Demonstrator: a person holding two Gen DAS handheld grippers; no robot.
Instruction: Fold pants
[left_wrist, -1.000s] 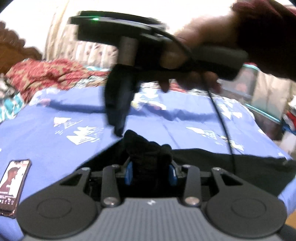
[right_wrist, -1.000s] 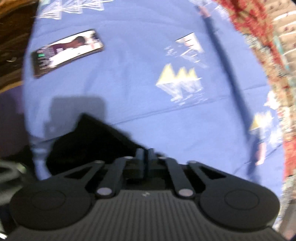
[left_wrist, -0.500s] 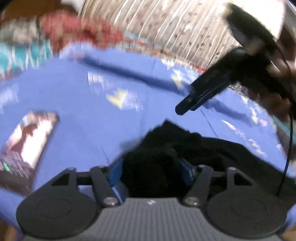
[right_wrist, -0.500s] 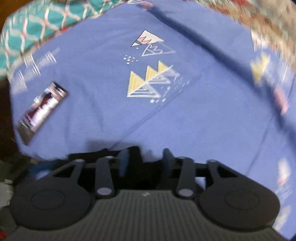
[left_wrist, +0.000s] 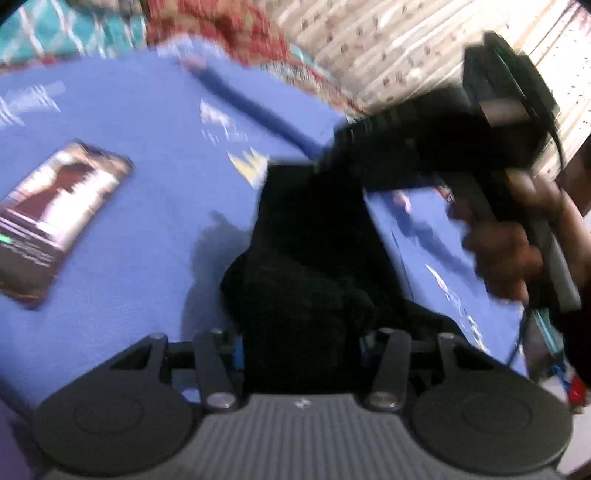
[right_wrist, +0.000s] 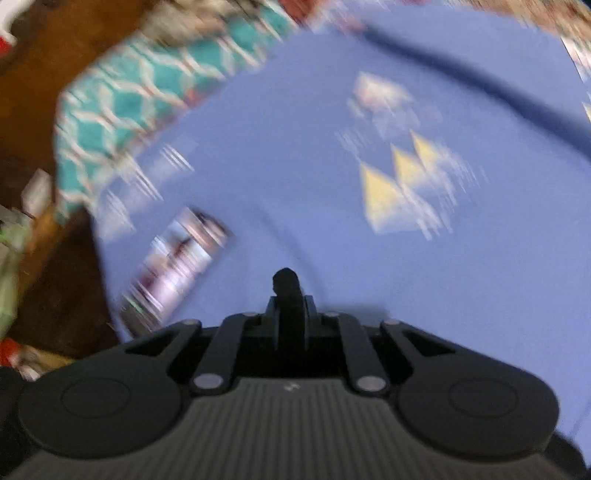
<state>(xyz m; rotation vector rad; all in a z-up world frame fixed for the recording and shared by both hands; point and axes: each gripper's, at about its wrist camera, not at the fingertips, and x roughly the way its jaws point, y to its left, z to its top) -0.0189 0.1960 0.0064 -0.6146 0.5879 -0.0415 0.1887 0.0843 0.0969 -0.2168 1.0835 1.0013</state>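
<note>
Both grippers have just been closing on the black pants (left_wrist: 317, 258): the left gripper (left_wrist: 301, 350) clamps a thick bunch of the fabric between its blue-padded fingers, and the right gripper (right_wrist: 290, 314) has its jaws nearly together, pinching a thin fold that pokes up between them. From the left wrist view the pants rise off the blue patterned bedsheet (left_wrist: 147, 184) toward the right gripper, which a hand (left_wrist: 506, 254) holds by its handle. A smartphone (left_wrist: 55, 218) lies face up on the sheet, well to the left of the pants.
</note>
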